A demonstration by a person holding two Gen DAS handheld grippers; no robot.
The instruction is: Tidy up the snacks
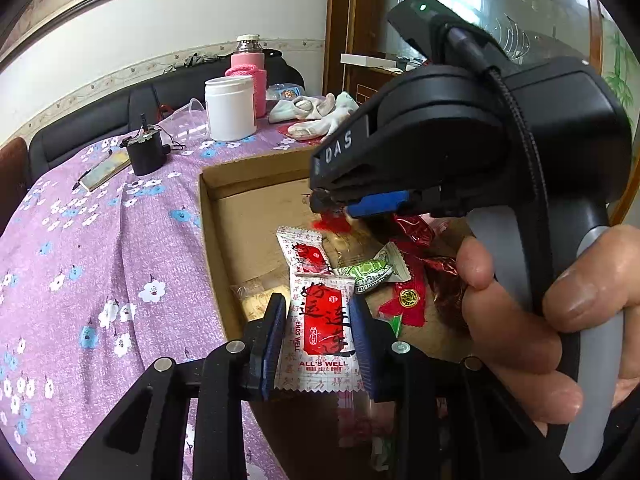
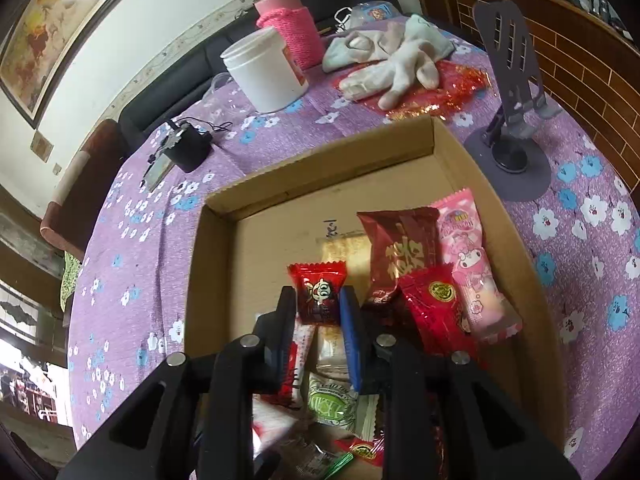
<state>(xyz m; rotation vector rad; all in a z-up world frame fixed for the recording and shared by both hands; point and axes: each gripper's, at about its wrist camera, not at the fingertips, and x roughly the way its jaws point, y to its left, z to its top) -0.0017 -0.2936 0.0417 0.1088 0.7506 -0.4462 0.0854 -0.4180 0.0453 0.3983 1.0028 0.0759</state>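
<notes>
Left wrist view: left gripper [image 1: 320, 336] clenched on a white-and-red packet [image 1: 322, 332] reading ALL'S WELL, blue pads pressing both long edges, packet held upright above the near part of the cardboard box [image 1: 224, 192]. Likely lifted clear so it can be set down flat without dragging the others. Beyond it, toward 12 o'clock, a second white-and-red packet [image 1: 302, 250] lies on the box floor; at 1 o'clock a green-and-white packet [image 1: 372, 272] and a red packet with gold seal [image 1: 408, 300] overlap. At 2 o'clock the right gripper [image 1: 332, 206] enters from the side, the person's hand [image 1: 560, 312] around its handle, a scrap of red wrapper showing at its tip. Outside the box, at 11 o'clock on the purple floral tablecloth [image 1: 100, 260], stand a white jar [image 1: 230, 108] and a pink-sleeved flask [image 1: 250, 68]. Right wrist view: the right gripper [image 2: 318, 304] is closed on a small red packet with a cartoon face [image 2: 318, 292], pinched by its lower half, top edge free, apparently carried over the box's middle to find a slot. At 1 o'clock a dark red packet [image 2: 400, 248] and a pink packet [image 2: 472, 264] lie side by side against the right wall, which suggests a row being built there. White gloves [image 2: 384, 64] rest at 12 o'clock beyond the box, a phone stand [image 2: 512, 80] at 2 o'clock.
</notes>
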